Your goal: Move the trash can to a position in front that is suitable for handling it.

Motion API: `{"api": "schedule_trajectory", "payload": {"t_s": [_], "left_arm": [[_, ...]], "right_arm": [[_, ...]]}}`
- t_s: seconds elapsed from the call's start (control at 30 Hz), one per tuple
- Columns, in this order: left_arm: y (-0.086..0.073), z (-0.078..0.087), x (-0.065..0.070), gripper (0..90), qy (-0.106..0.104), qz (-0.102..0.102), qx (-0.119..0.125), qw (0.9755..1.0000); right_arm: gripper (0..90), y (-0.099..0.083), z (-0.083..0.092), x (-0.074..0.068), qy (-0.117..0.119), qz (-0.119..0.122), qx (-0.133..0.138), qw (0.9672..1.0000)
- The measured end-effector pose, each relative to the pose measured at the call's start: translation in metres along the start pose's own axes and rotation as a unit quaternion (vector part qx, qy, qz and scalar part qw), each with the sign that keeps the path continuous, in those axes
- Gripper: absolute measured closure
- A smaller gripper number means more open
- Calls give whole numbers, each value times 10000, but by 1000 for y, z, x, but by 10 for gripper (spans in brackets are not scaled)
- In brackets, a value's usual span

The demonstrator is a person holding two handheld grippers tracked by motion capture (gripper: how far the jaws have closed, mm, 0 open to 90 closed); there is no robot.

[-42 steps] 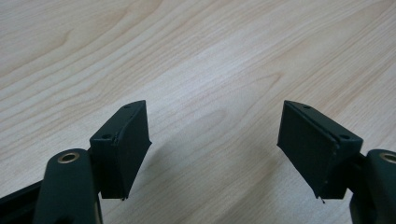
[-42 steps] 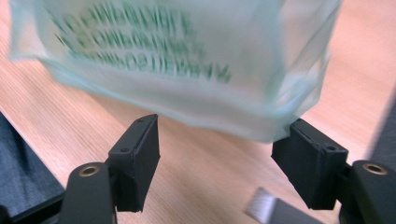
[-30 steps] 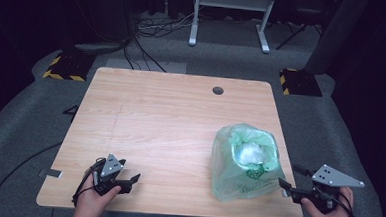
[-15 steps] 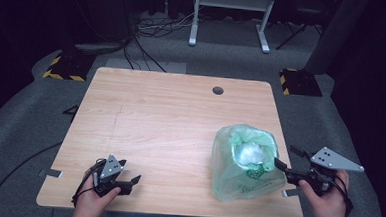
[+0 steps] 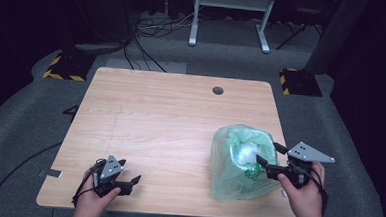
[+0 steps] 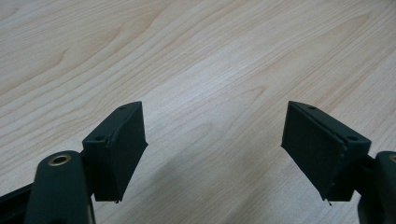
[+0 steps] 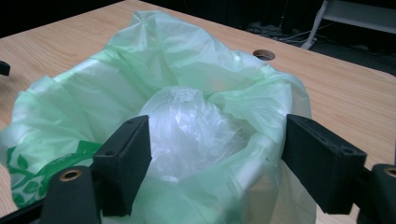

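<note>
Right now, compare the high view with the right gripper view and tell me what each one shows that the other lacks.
High view alone: the left claw, open and low over the near left of the table, the person's hands, the grey floor and the hazard-striped blocks.

Right gripper view alone: a close look into the green bag, with crumpled clear plastic inside it and a leaf print on its side.

Both: the bag, the open right claw at the bag's rim, the wooden table and its round hole.
</note>
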State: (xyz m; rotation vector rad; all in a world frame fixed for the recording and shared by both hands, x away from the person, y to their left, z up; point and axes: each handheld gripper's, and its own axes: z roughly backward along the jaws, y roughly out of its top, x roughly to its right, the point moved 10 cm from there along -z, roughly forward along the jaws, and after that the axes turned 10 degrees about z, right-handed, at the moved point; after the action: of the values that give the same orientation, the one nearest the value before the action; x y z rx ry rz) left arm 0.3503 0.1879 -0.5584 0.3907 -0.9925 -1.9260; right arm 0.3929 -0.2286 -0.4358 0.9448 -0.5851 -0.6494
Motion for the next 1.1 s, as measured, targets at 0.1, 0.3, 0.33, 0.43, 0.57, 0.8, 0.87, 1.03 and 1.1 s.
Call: {"api": "schedule_trajectory", "payload": {"t_s": [0.1,0.3,0.33,0.43,0.57,0.8,0.87,1.03,1.1], "left_arm": [[0,-1,1,217,-19,25,4,10000],[4,-1,6,217,-55,-44,56,10000],[4,-1,6,217,-62,-52,52,10000],[5,-3,8,217,-81,-71,70,9999],[7,-3,10,217,-101,-105,93,9999],[10,-4,12,217,-132,-154,129,9997],[9,-4,13,217,-148,-130,121,9997],[10,-5,17,217,-170,-168,96,9997],[10,-6,18,217,-162,-155,107,9997]], "right_arm": [[228,4,-7,-10,8,-45,-19,10000],[212,14,-27,-39,205,-285,-38,9994],[212,16,-30,-44,263,-292,-24,9992],[202,22,-36,-57,304,-249,-49,9992],[232,36,-37,-75,424,-76,71,9990],[318,48,-6,-45,113,-111,522,9985],[325,36,0,-26,-193,-115,386,9990],[347,-4,-12,-11,-292,-159,-48,9994],[351,-16,-22,-18,-95,-186,-130,9997]]}}
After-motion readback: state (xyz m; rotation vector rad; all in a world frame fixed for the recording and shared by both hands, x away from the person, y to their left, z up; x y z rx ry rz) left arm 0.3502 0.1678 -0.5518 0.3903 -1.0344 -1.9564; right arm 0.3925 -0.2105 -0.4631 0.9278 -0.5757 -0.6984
